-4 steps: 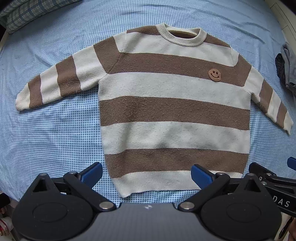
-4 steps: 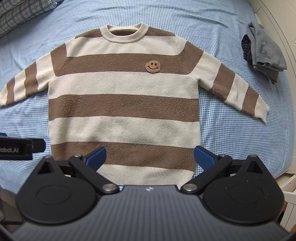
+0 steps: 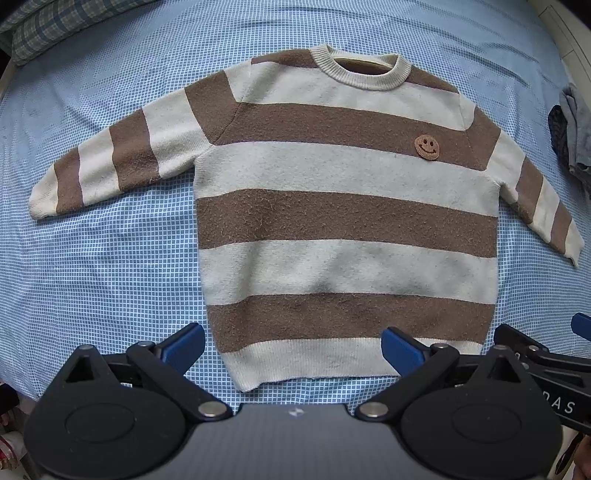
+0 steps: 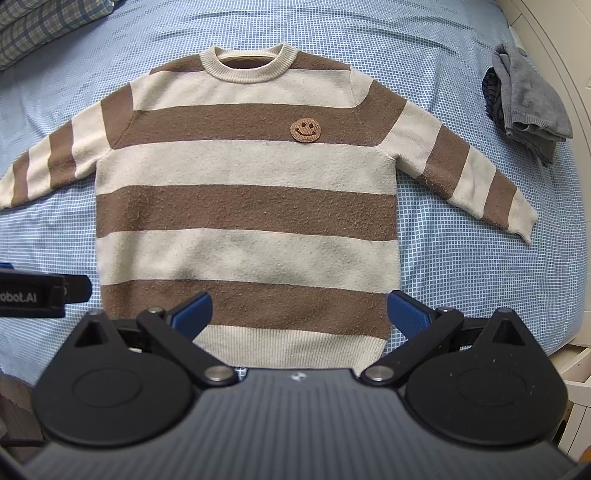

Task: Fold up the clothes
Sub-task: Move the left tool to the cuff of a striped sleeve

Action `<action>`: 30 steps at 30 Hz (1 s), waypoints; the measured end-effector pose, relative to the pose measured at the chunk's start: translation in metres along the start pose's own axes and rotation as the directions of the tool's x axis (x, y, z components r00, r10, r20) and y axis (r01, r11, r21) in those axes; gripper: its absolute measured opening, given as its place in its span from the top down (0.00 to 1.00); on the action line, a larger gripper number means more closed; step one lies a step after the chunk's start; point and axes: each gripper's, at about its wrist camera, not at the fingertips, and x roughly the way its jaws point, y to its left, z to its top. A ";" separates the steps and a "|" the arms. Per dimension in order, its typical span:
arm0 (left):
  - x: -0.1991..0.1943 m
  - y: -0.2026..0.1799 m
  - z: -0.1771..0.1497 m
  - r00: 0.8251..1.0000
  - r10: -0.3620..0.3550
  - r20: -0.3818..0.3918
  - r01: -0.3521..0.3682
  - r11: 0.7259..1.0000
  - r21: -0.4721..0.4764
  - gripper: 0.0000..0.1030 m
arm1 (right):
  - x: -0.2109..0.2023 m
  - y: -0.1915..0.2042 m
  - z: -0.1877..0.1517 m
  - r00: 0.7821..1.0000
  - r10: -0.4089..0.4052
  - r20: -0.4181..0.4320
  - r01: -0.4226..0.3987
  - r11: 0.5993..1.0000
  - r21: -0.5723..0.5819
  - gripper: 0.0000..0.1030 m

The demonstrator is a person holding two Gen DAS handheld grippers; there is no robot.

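Observation:
A brown and cream striped sweater (image 3: 343, 221) (image 4: 243, 206) lies flat and face up on the bed, collar at the far side, both sleeves spread outward. A round smiley patch (image 3: 426, 147) (image 4: 305, 129) sits on its chest. My left gripper (image 3: 293, 347) hovers open above the hem's left corner, nothing between its blue pads. Over the hem's right half hangs my right gripper (image 4: 299, 314), also open and empty. Each gripper shows at the edge of the other's view: the right one (image 3: 546, 354), the left one (image 4: 40, 293).
A blue checked sheet (image 3: 110, 280) (image 4: 461, 266) covers the bed. A grey folded garment (image 4: 528, 107) (image 3: 574, 129) lies at the far right edge. A plaid pillow (image 3: 48, 26) (image 4: 33, 26) sits at the far left. White furniture (image 4: 576, 373) stands beside the bed at right.

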 end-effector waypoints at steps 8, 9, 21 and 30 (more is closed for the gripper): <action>0.003 0.028 -0.031 1.000 -0.005 -0.006 0.005 1.000 0.000 0.00 | 0.000 0.003 0.004 1.000 0.005 0.001 -0.005 1.000 0.004 0.00; 0.002 0.031 -0.032 1.000 -0.005 -0.005 0.005 1.000 0.000 0.00 | 0.000 0.004 0.005 1.000 0.005 0.001 -0.005 1.000 0.004 0.00; 0.016 0.064 -0.024 1.000 0.001 0.028 0.001 0.999 -0.044 0.00 | 0.015 0.040 0.010 1.000 0.021 0.004 -0.021 0.997 -0.068 0.00; 0.043 0.130 -0.003 0.999 0.025 0.048 -0.019 0.993 -0.120 0.00 | 0.042 0.102 0.020 0.999 0.052 -0.004 -0.051 0.983 -0.175 0.00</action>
